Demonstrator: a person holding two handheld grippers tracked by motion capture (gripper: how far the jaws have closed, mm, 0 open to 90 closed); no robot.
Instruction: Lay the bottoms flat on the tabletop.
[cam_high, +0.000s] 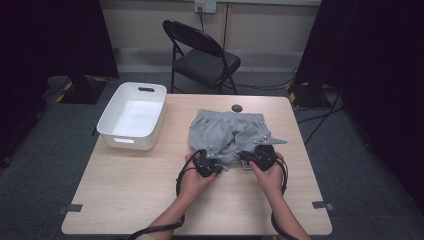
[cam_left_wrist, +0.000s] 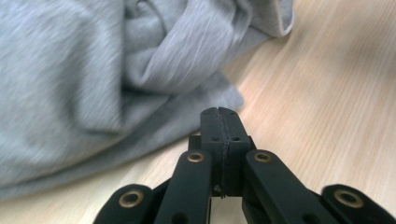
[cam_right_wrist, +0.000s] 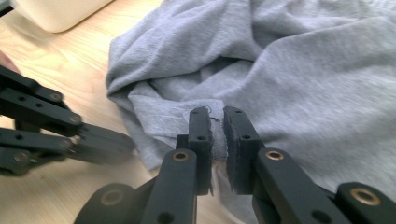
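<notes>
Grey shorts (cam_high: 227, 130) lie crumpled on the wooden table (cam_high: 140, 185), waistband toward the far side. Both grippers sit at the near hem, one in each hand. My left gripper (cam_high: 216, 159) has its jaws pressed flat together; in the left gripper view its tip (cam_left_wrist: 219, 112) rests at the edge of the shorts (cam_left_wrist: 70, 84) and I see no cloth between the pads. My right gripper (cam_right_wrist: 214, 114) is shut on a fold of the shorts' hem (cam_right_wrist: 303, 70), grey cloth showing in the narrow slot between the jaws. The left gripper (cam_right_wrist: 130, 142) lies close by, its tip at the hem.
A white plastic bin (cam_high: 127, 141) stands on the table's left side, and its corner (cam_right_wrist: 60, 14) shows in the right gripper view. A small black disc (cam_high: 236, 108) lies beyond the waistband. A black folding chair (cam_high: 202, 55) stands behind the table. Bare wood stretches along the near edge.
</notes>
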